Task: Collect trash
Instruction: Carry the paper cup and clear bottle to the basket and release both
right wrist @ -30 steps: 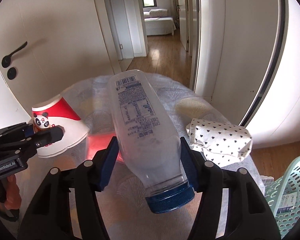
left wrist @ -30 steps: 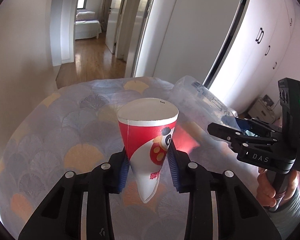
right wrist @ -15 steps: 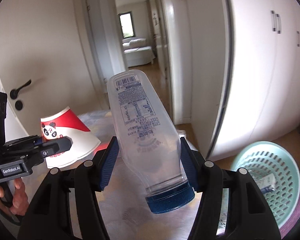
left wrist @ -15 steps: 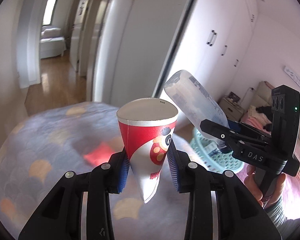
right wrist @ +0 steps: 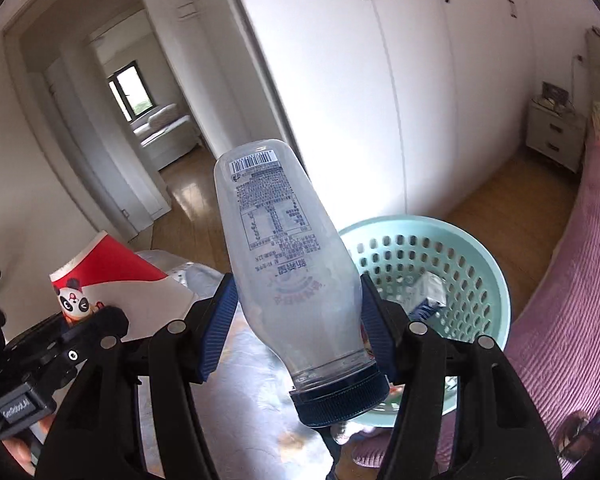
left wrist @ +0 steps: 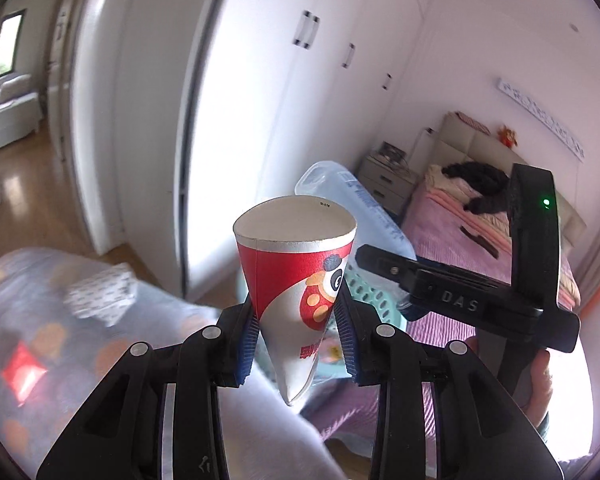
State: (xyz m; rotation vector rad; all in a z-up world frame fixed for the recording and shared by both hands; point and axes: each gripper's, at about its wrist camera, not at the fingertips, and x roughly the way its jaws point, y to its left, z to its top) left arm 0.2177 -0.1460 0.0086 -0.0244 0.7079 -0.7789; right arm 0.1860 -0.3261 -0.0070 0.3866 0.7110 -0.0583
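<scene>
White wardrobe [right wrist: 400,92], wooden floor [right wrist: 196,208] — pink-covered bed [left wrist: 460,236] beyond

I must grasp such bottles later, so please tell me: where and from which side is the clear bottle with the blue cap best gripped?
Grip the clear bottle across its wide lower body, just above the blue cap, one pad on each side, as the right claw does now. The body is broadest there, so the pads sit flat, and the wider cap stops slipping.

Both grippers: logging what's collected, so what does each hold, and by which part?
Left gripper clamps the paper cup near its flattened end; right gripper clamps the plastic bottle near its cap.
</scene>
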